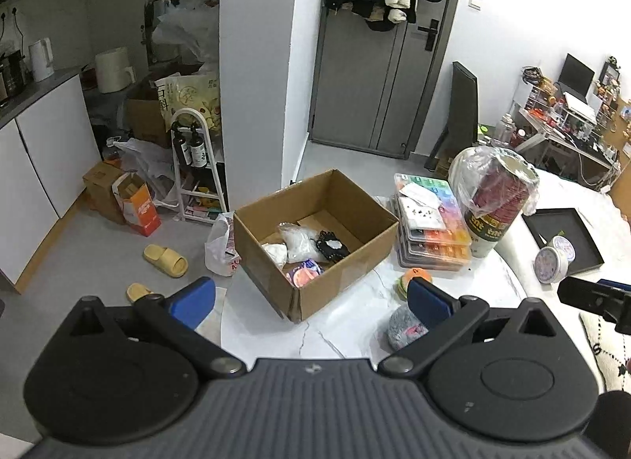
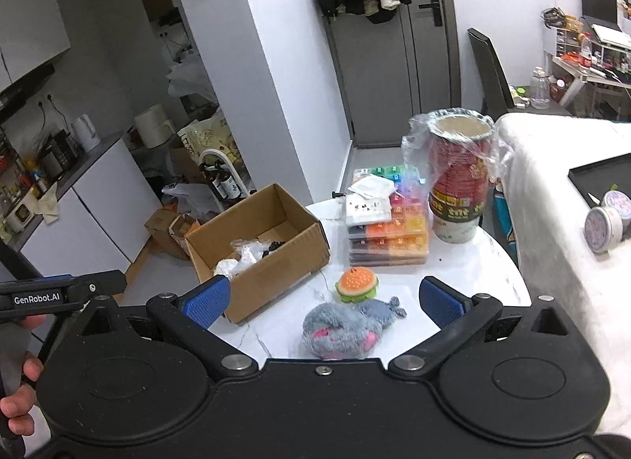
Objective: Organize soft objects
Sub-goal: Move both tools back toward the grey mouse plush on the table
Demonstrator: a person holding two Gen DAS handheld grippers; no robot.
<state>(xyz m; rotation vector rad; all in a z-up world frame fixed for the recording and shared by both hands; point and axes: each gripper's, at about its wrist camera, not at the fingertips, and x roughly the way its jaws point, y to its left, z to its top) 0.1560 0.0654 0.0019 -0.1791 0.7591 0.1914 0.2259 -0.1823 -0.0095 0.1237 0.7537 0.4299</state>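
An open cardboard box (image 1: 339, 269) (image 2: 276, 261) stands on the white marble table (image 1: 347, 321) and holds several soft items: white bags, a black piece, a pink one. A grey plush toy (image 2: 343, 330) (image 1: 402, 326) and a small burger plush (image 2: 357, 285) (image 1: 412, 279) lie on the table right of the box. My left gripper (image 1: 311, 303) is open and empty, in front of the box. My right gripper (image 2: 323, 303) is open and empty, just above the grey plush, which lies between its fingers.
A stack of colourful bead cases (image 2: 388, 228) (image 1: 434, 228) and a red canister in plastic wrap (image 2: 459, 178) (image 1: 497, 206) stand behind the toys. A black tray (image 1: 564, 238) and tins (image 2: 605, 226) lie to the right. The floor at left holds slippers and boxes.
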